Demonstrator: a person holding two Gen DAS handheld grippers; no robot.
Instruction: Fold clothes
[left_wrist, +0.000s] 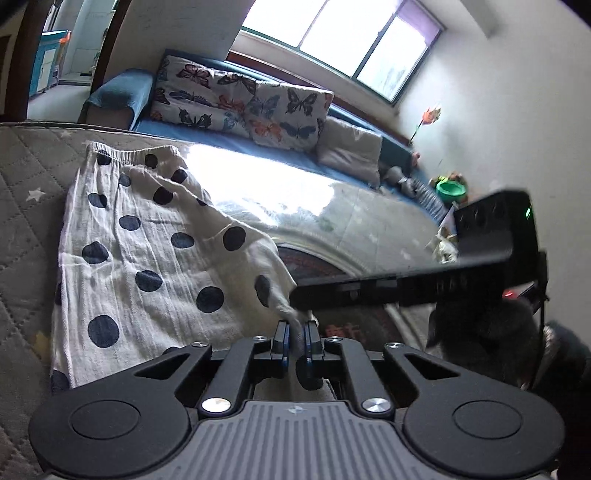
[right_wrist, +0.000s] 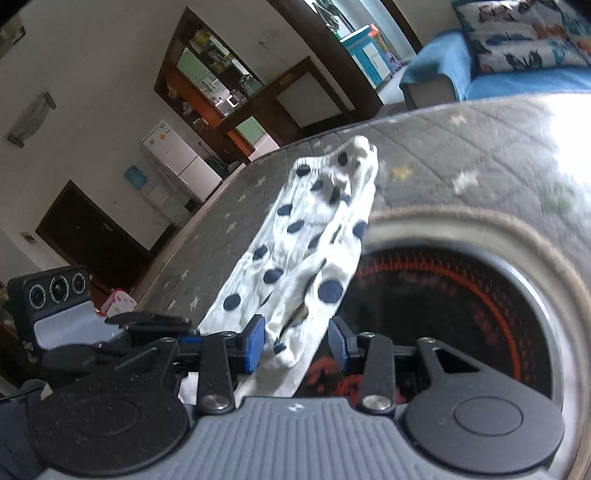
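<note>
Here, one dotted garment (left_wrist: 147, 254), left fingers (left_wrist: 280, 341) pinching it, right fingers (right_wrist: 255, 343) apart.

The right tongs (right_wrist: 297, 341) hide the polka-dot garment's (right_wrist: 295, 236) blurred near end.

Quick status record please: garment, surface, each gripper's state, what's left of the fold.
garment: white polka-dot pants, elastic waistband at the far end
surface: grey star-quilted mat
left gripper: shut on the pants' near corner, lifting it
right gripper: open, jaws either side of the hanging fabric
fold: not yet done, the lifted part is off the mat
</note>
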